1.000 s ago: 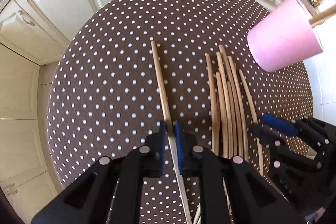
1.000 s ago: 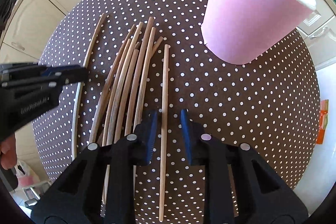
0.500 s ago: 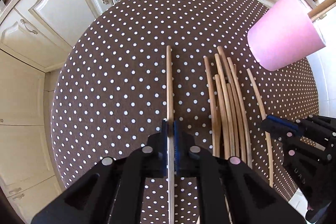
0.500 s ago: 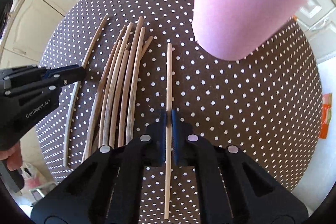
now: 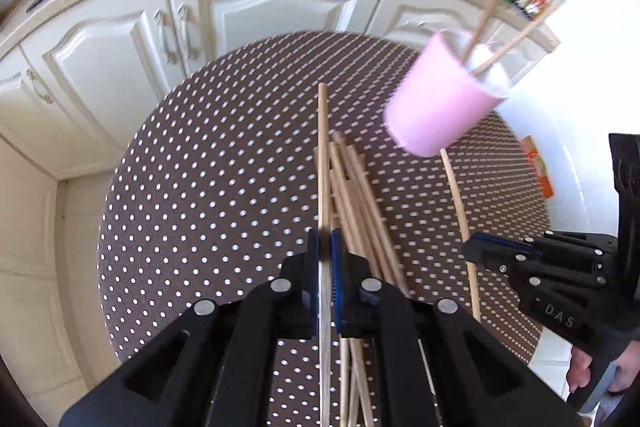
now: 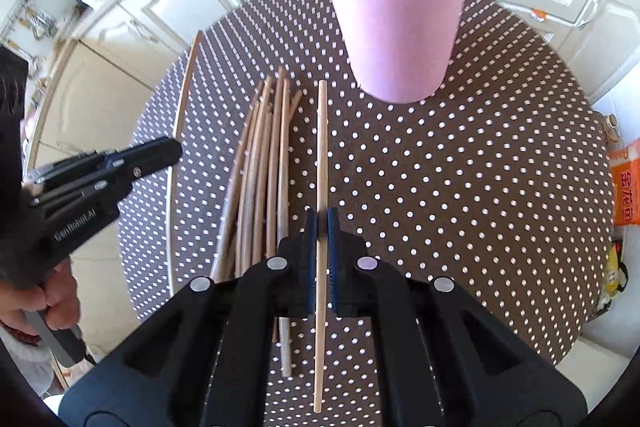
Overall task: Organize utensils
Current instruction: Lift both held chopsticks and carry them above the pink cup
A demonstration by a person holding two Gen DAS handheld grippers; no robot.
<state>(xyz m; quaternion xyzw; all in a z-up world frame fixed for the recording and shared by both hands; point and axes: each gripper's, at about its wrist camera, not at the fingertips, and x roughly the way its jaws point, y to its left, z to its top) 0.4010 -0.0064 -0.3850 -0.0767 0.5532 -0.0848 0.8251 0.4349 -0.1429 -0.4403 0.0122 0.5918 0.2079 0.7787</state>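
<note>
Fingers (image 6: 310,227) clamp a chopstick (image 6: 321,147); left gripper (image 6: 176,151) reads "GenRobot.AI".

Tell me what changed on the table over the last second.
Both hand-held grippers closed on a chopstick each and lifted it off the polka-dot table: left hand-held gripper on its chopstick, right hand-held gripper on its chopstick. The chopstick pile and pink cup stayed put.
</note>
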